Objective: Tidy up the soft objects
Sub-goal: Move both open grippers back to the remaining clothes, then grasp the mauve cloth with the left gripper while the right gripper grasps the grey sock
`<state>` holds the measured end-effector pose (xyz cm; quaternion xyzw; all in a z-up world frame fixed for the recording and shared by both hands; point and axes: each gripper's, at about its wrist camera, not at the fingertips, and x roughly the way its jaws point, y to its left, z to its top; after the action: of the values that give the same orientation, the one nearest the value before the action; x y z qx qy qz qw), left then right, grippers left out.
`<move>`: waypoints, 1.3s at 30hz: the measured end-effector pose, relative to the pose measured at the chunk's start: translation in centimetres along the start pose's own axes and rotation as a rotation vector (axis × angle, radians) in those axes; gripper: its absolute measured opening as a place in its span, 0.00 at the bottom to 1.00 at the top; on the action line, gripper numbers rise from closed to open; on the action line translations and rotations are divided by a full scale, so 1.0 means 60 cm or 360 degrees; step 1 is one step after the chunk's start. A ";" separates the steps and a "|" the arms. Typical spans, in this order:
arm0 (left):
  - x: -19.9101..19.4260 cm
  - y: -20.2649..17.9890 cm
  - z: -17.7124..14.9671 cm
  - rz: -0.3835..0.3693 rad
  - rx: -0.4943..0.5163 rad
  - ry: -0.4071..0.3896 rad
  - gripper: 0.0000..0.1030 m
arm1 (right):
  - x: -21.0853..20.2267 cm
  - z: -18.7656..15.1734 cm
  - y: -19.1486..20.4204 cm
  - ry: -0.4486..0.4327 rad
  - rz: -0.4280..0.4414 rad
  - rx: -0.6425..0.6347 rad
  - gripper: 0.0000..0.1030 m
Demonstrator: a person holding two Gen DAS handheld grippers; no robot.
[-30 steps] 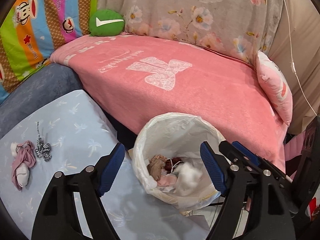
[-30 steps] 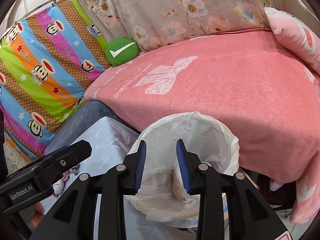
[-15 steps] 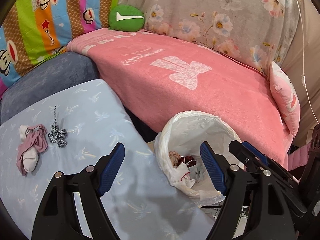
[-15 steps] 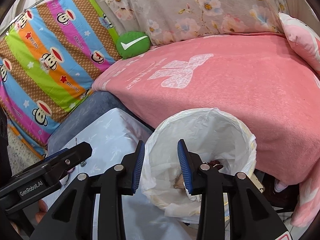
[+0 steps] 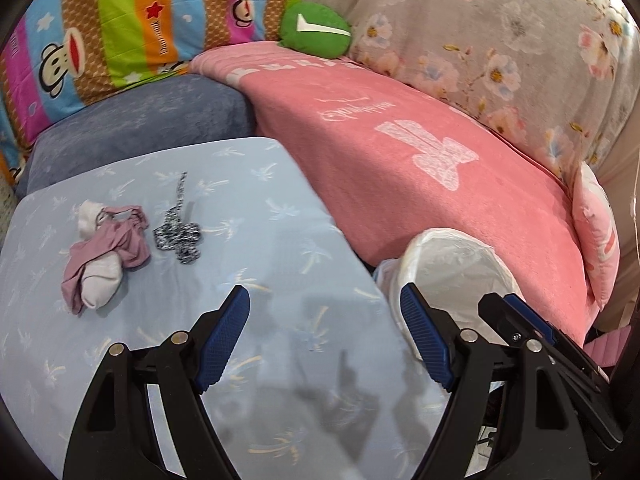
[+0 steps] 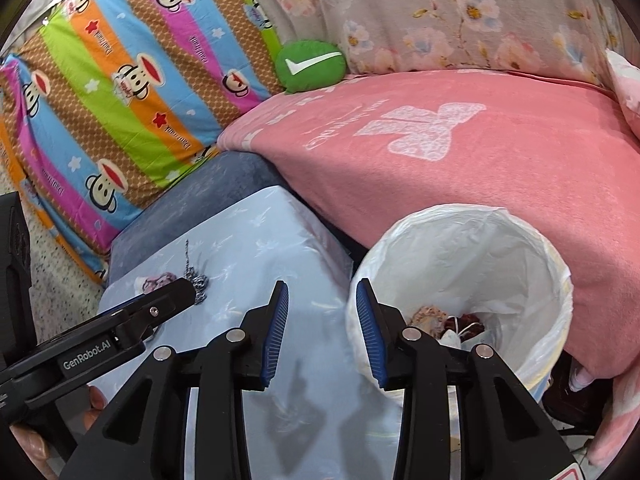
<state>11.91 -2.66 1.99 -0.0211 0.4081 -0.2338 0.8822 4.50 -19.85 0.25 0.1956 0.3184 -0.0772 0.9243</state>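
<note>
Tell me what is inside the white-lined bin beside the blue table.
In the right wrist view, the bin holds a small heap at the bottom: a brownish piece, something dark red and white bits. The right gripper's fingers cover the near part, so anything there is hidden.

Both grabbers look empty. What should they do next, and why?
Probably move the open left gripper forward to the pink-and-white cloth bundle on the pale blue table cover. It and the black-and-white braided cord lie loose, while the white-lined bin already holds soft things.
</note>
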 end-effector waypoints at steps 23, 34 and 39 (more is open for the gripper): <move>-0.046 0.246 -0.011 0.0225 -0.0371 -0.0037 0.78 | 0.090 -0.055 0.232 0.0204 0.0199 -0.0347 0.48; -0.042 0.373 -0.017 0.0331 -0.0530 -0.0019 0.78 | 0.186 -0.096 0.361 0.0377 0.0344 -0.0471 0.48; -0.027 0.413 -0.014 0.0328 -0.0572 0.0005 0.78 | 0.229 -0.112 0.406 0.0432 0.0383 -0.0505 0.48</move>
<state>20.19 20.21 -3.08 -0.1359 0.4445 -0.0657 0.8829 18.06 4.84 -5.50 0.0932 0.4223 0.1114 0.8947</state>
